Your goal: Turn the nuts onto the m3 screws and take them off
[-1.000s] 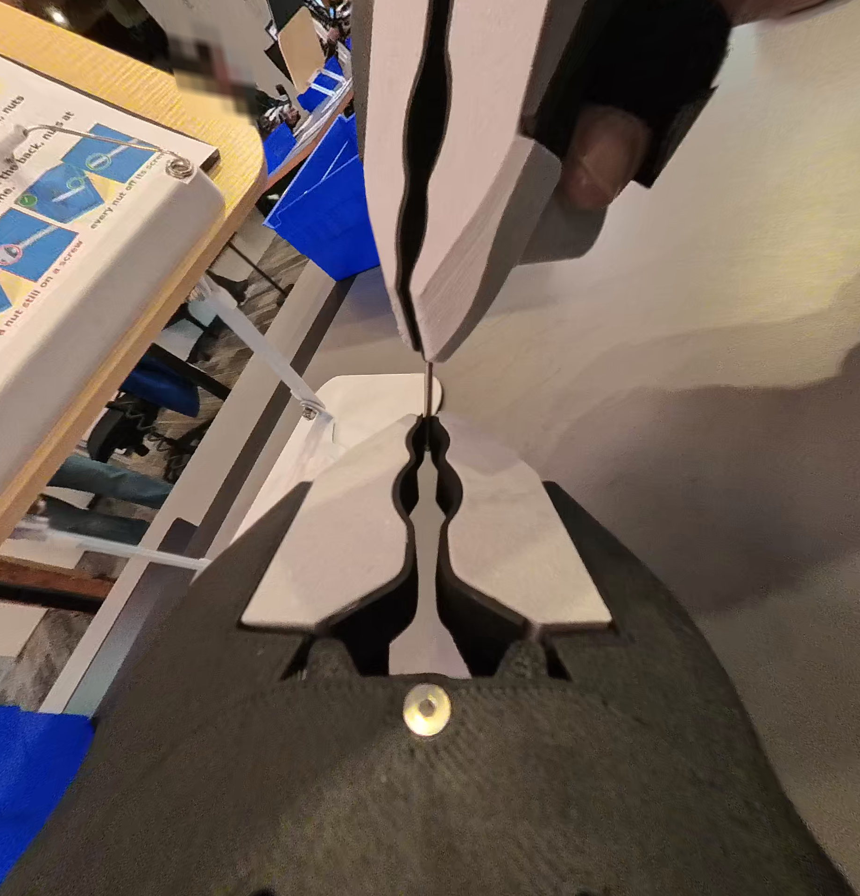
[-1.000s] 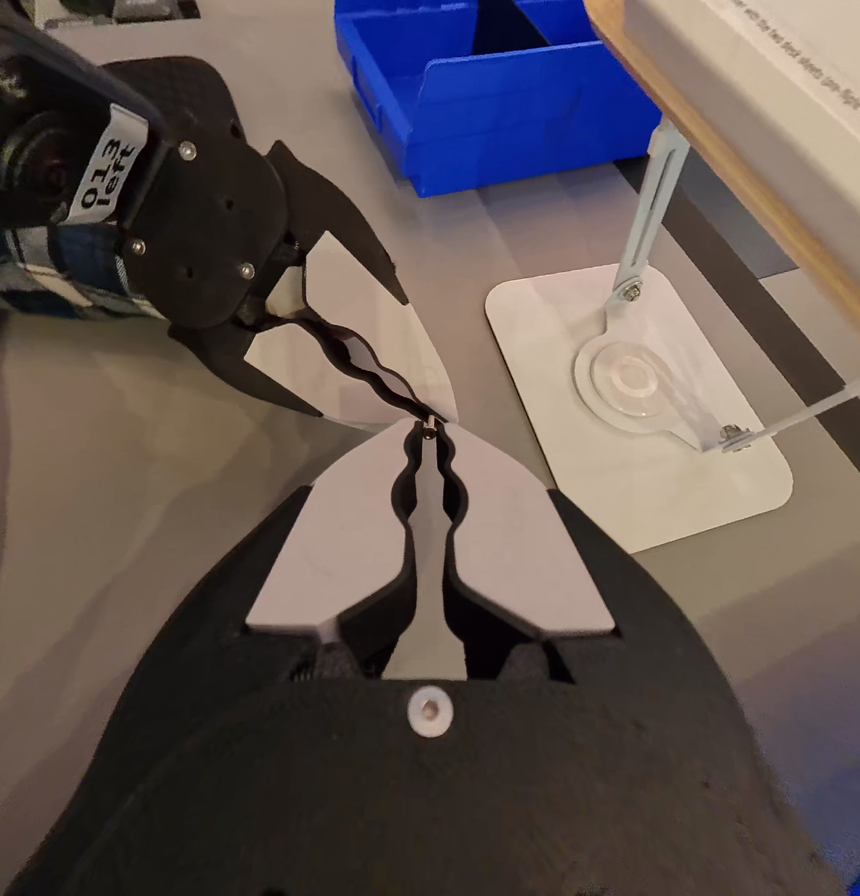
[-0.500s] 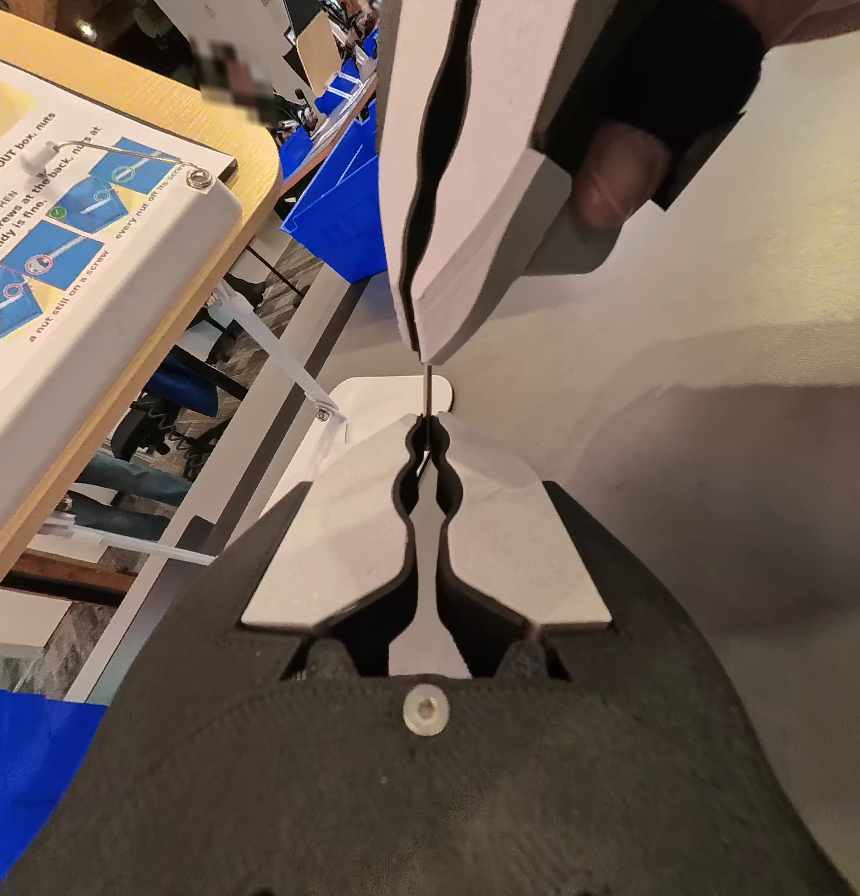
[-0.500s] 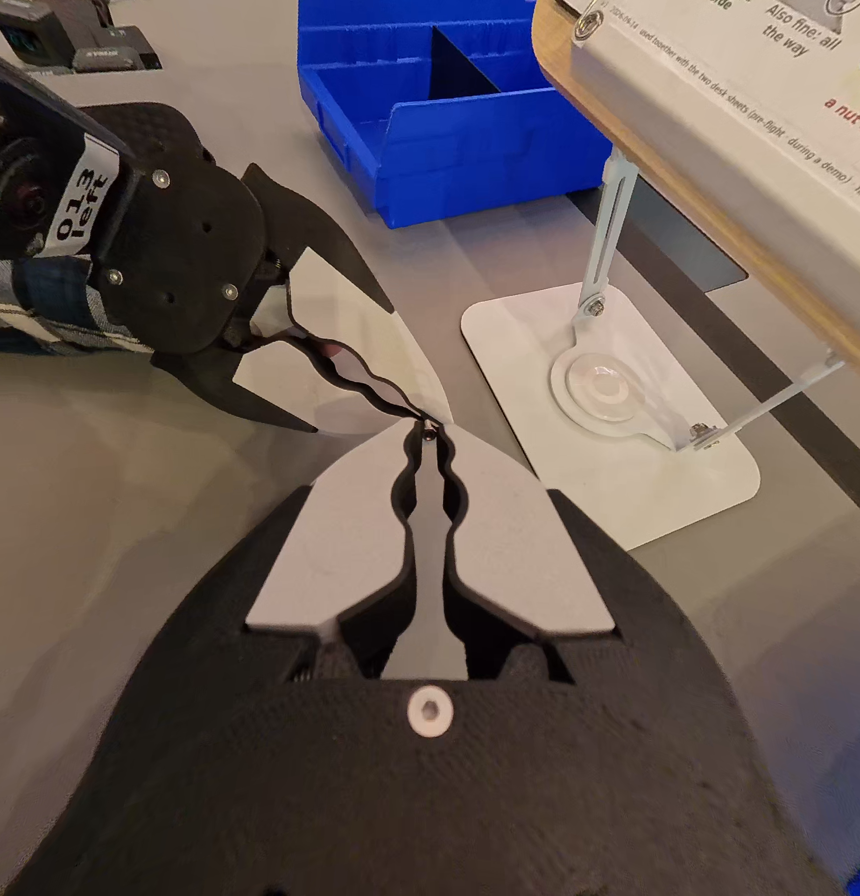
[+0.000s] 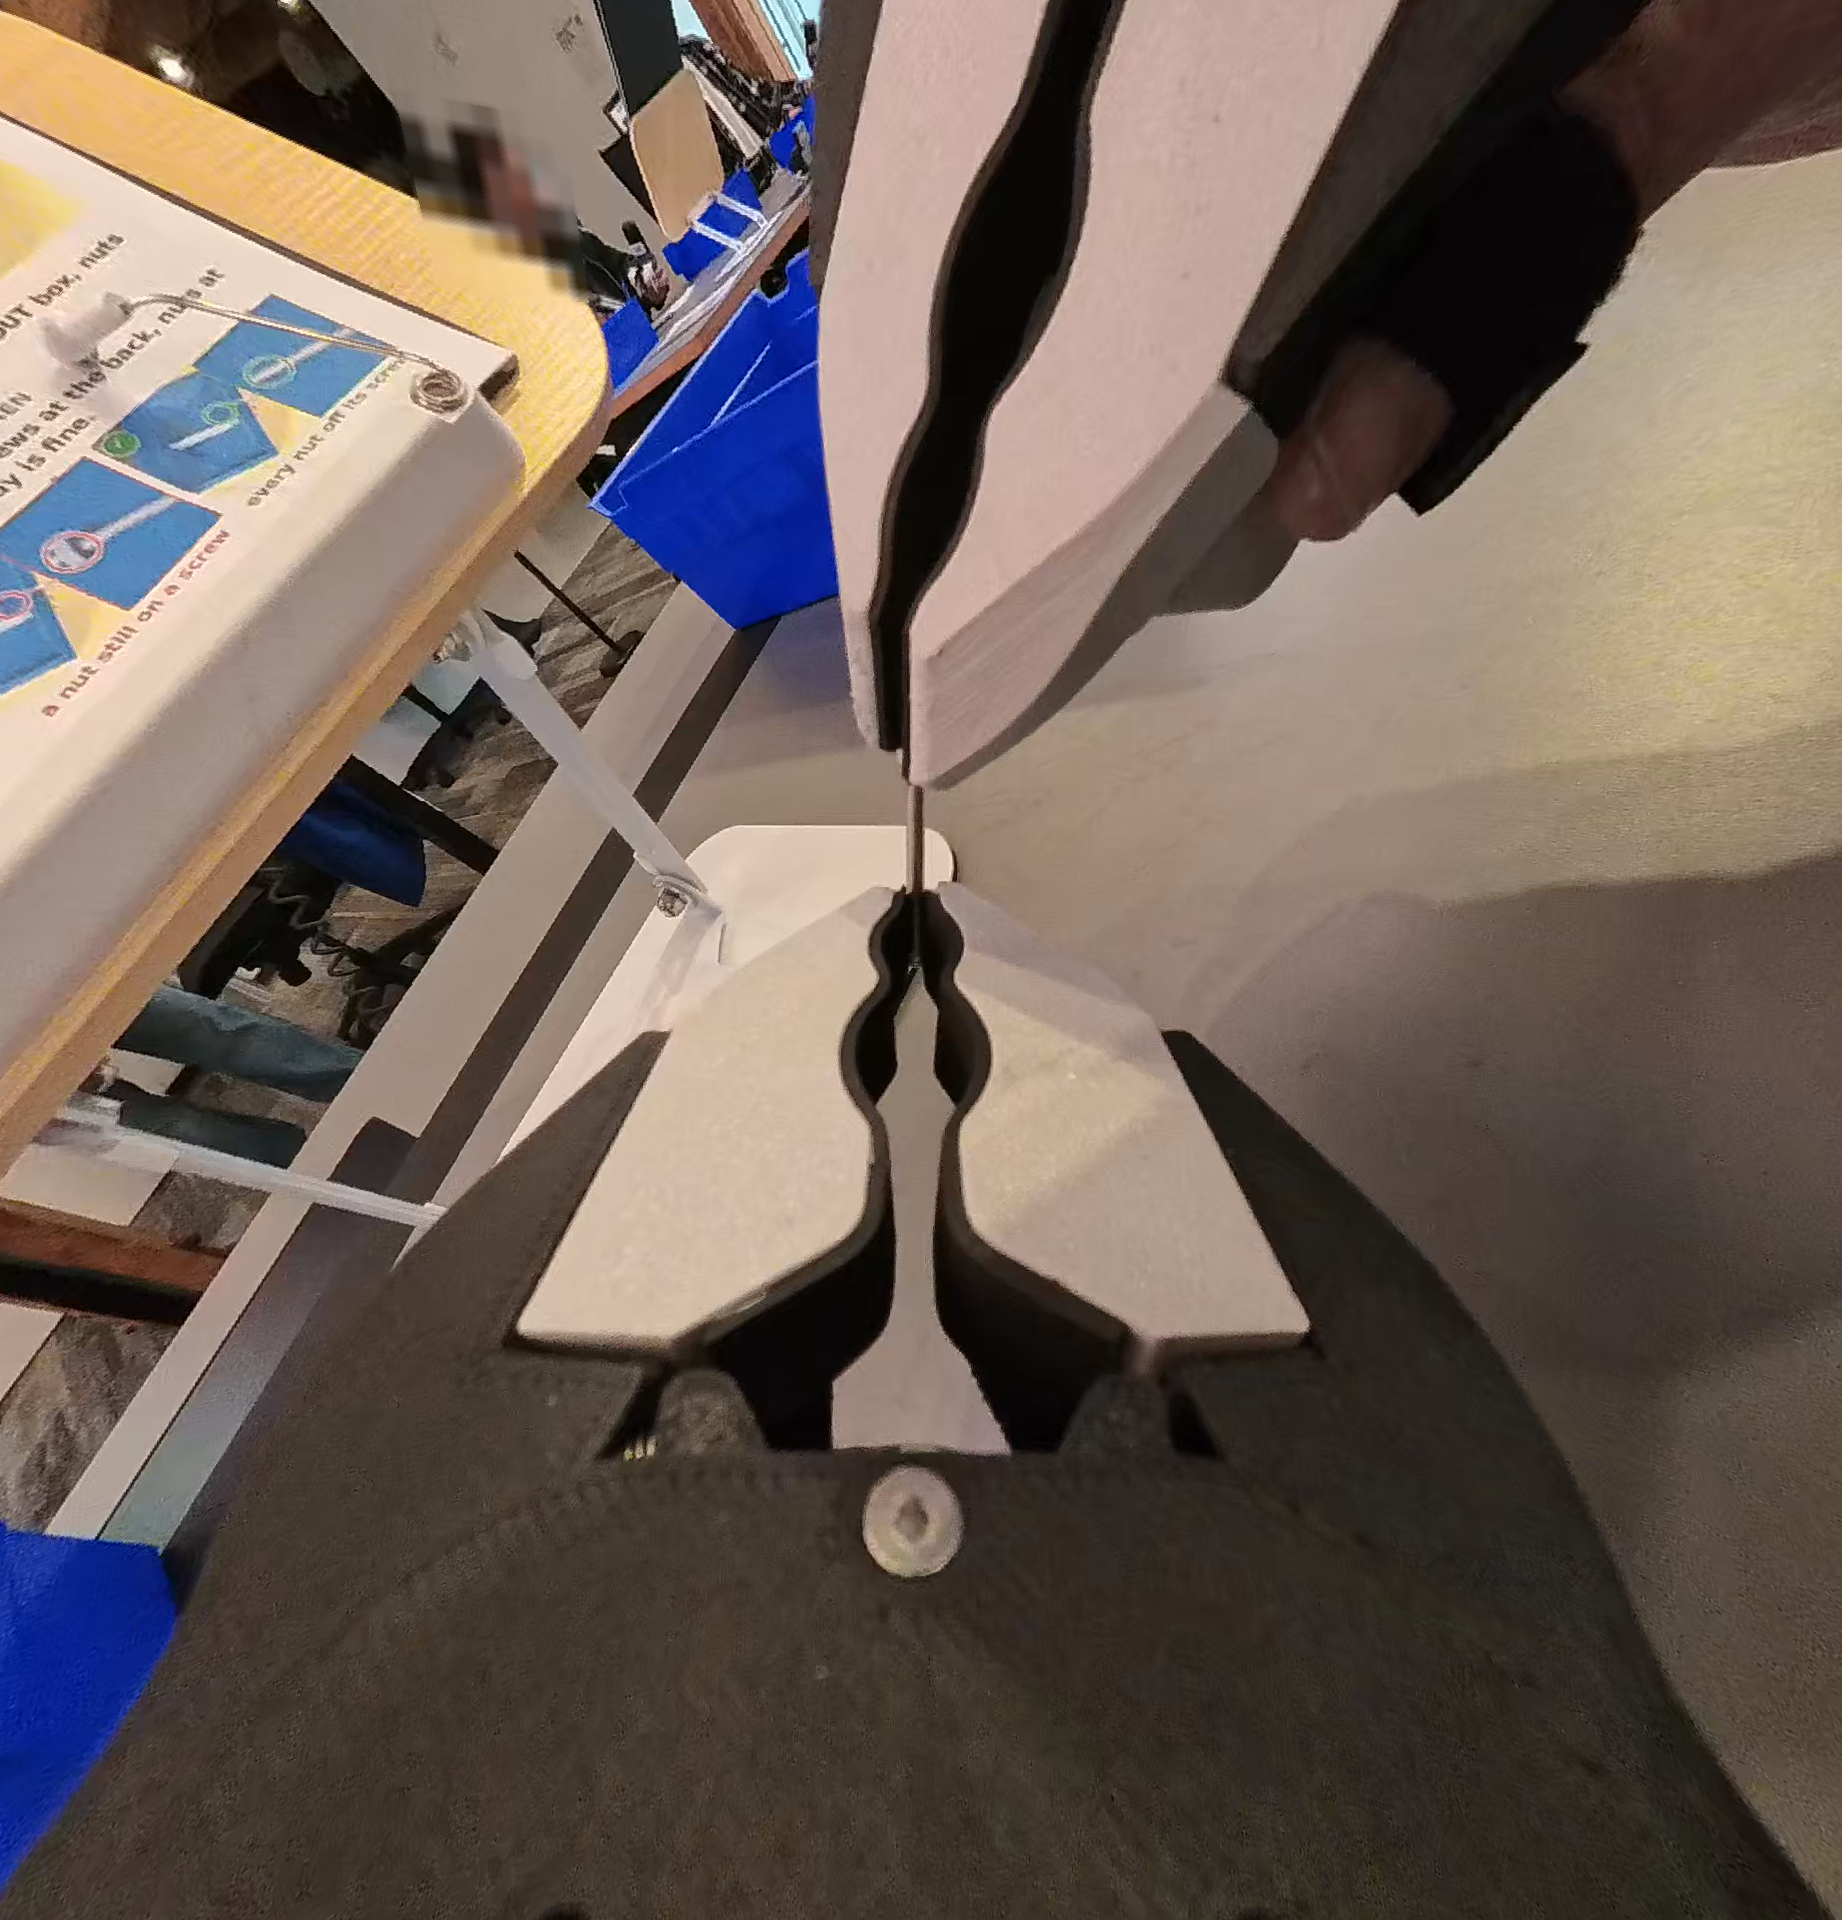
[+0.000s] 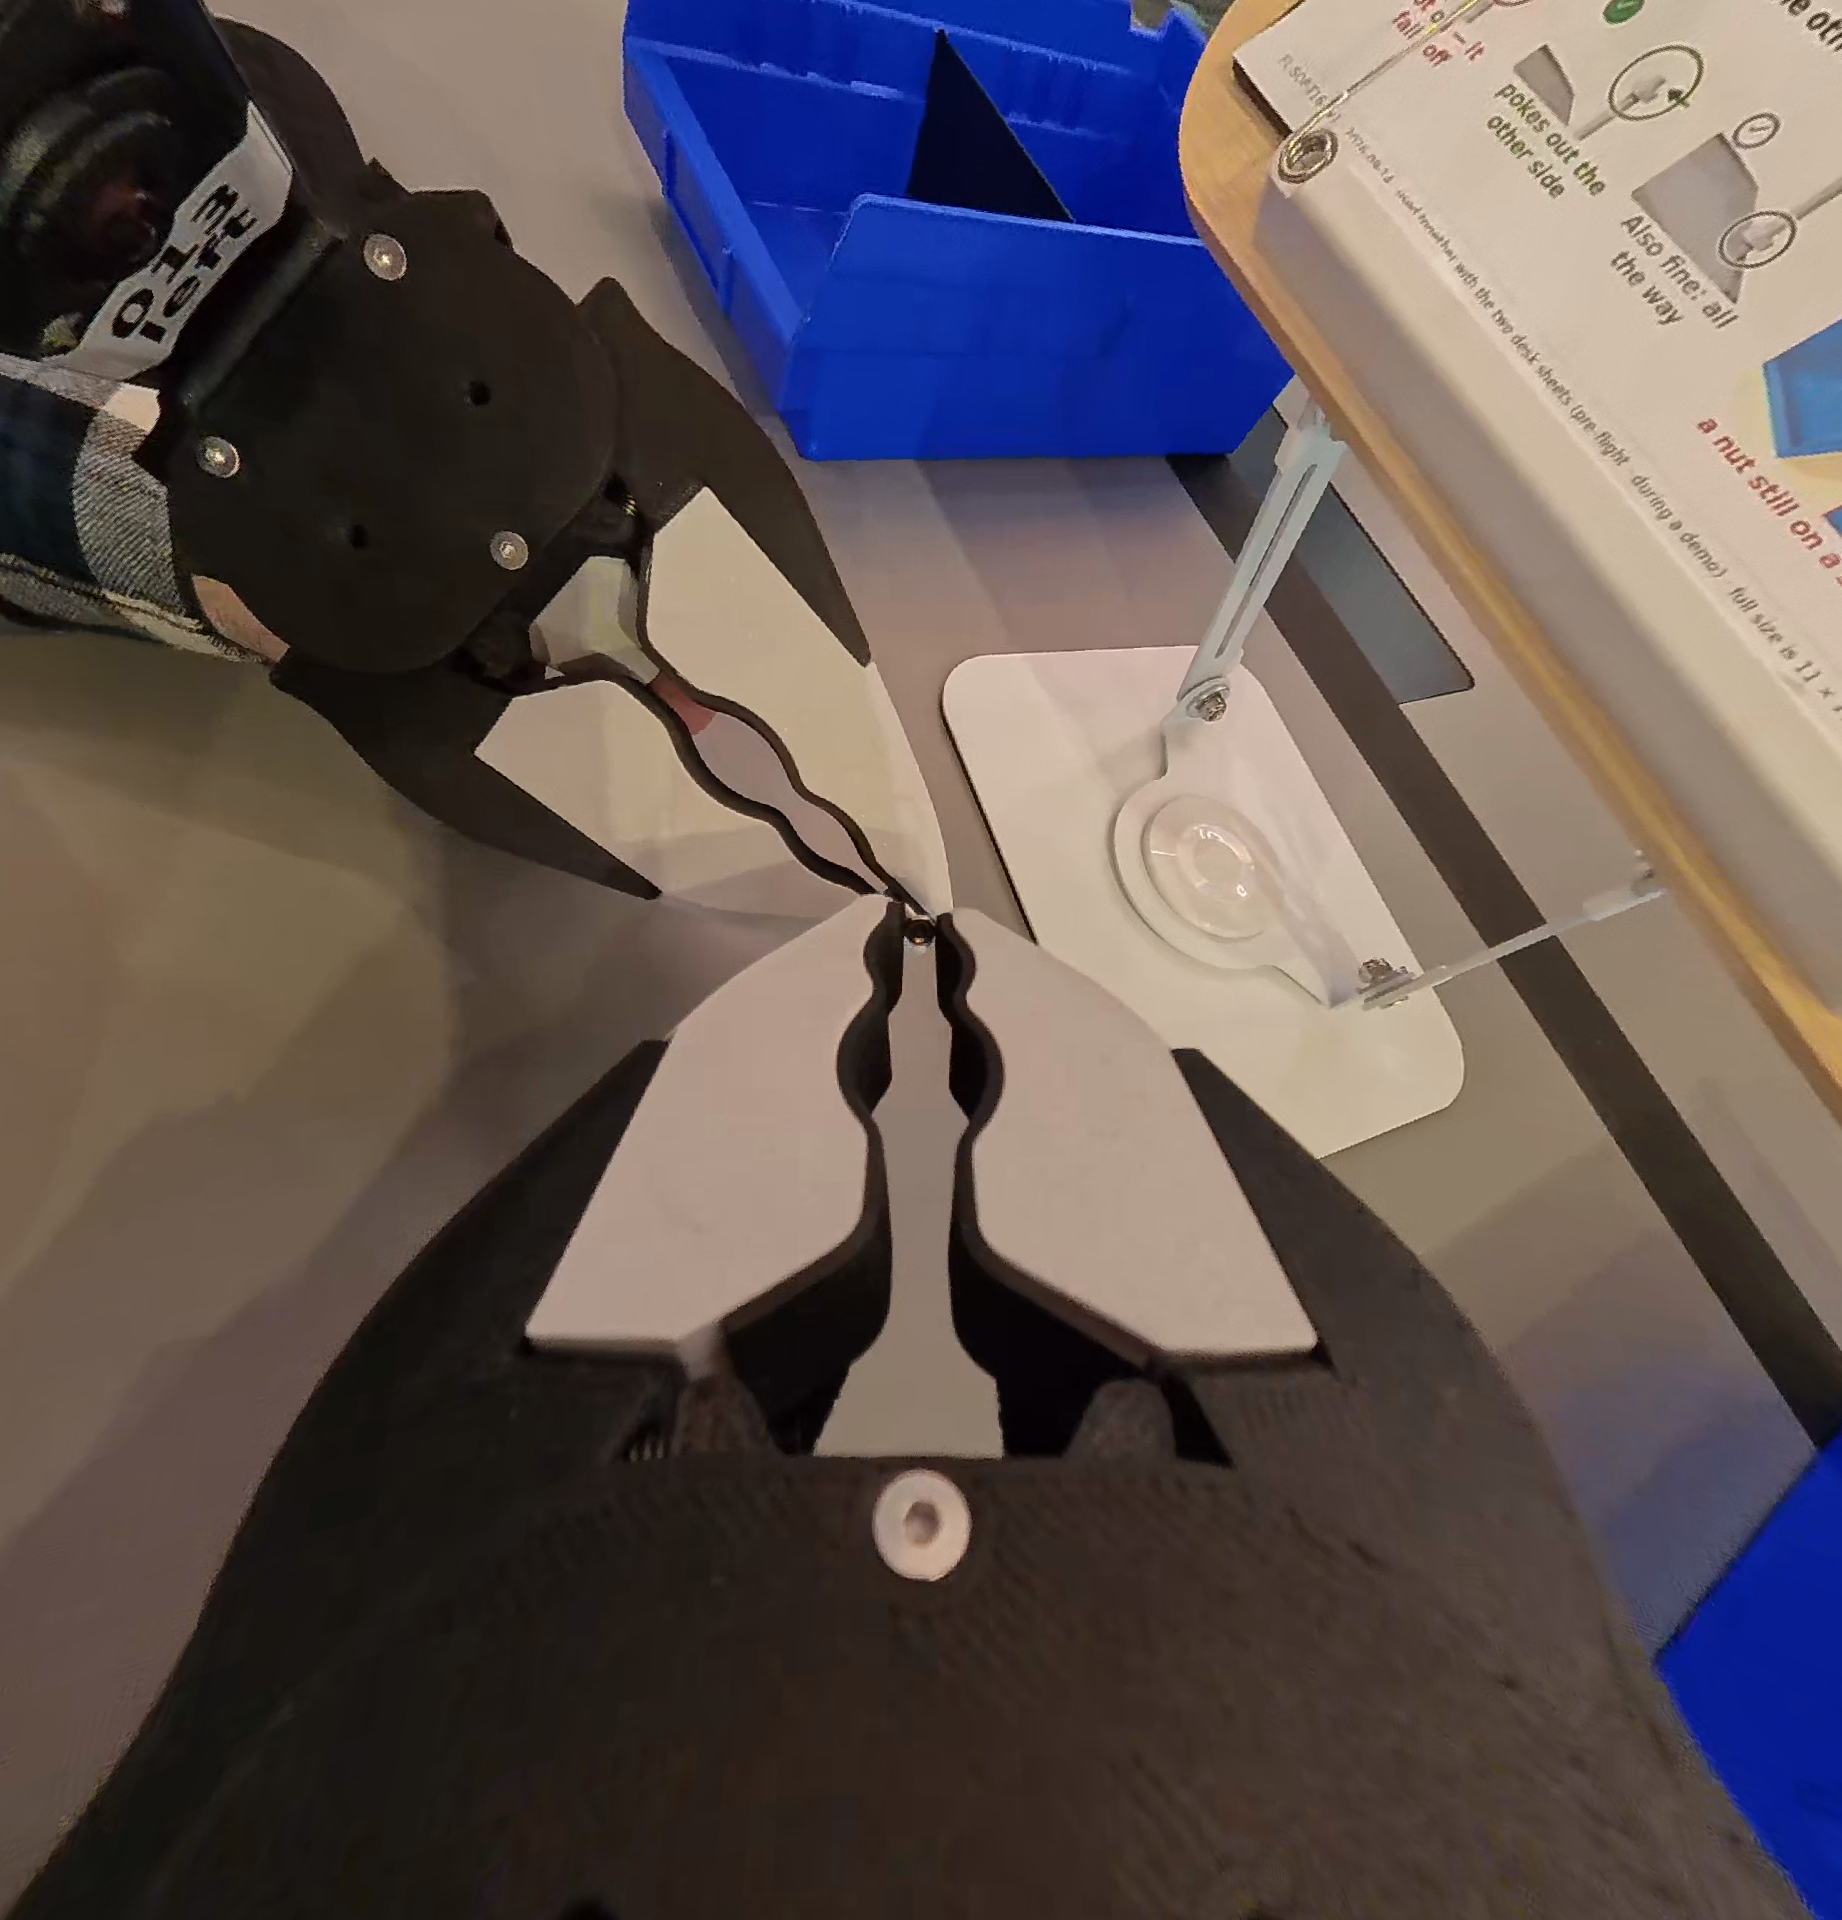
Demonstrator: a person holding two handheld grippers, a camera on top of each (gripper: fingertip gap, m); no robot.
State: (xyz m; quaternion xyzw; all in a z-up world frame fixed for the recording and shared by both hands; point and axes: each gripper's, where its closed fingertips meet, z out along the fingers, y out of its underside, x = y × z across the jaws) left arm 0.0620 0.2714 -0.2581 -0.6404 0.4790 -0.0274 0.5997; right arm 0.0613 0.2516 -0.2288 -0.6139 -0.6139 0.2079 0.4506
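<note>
My two grippers meet tip to tip above the grey table (image 6: 169,1039). In the left wrist view, my left gripper (image 5: 912,902) is shut on the shaft of a thin metal screw (image 5: 913,842). The screw runs straight up into the tips of my right gripper (image 5: 901,753). In the right wrist view, my right gripper (image 6: 918,920) is shut on a small round shiny piece (image 6: 918,932) at the screw's end. I cannot tell whether it is a nut or the head. The left gripper (image 6: 896,894) comes in from the upper left, its tips touching mine.
A divided blue bin (image 6: 948,312) stands behind the grippers. A white stand base (image 6: 1052,748) with thin metal struts holds up a wooden board carrying a printed sheet (image 6: 1623,416) at the right. Another blue bin (image 6: 1790,1662) is at the lower right edge. Only a small space, under 4 cm, lies between the two pairs of fingers.
Both grippers stay tip to tip on the screw, and both grasps are unchanged. The pair has shifted slightly, so the bin and the board sit differently in both views.
</note>
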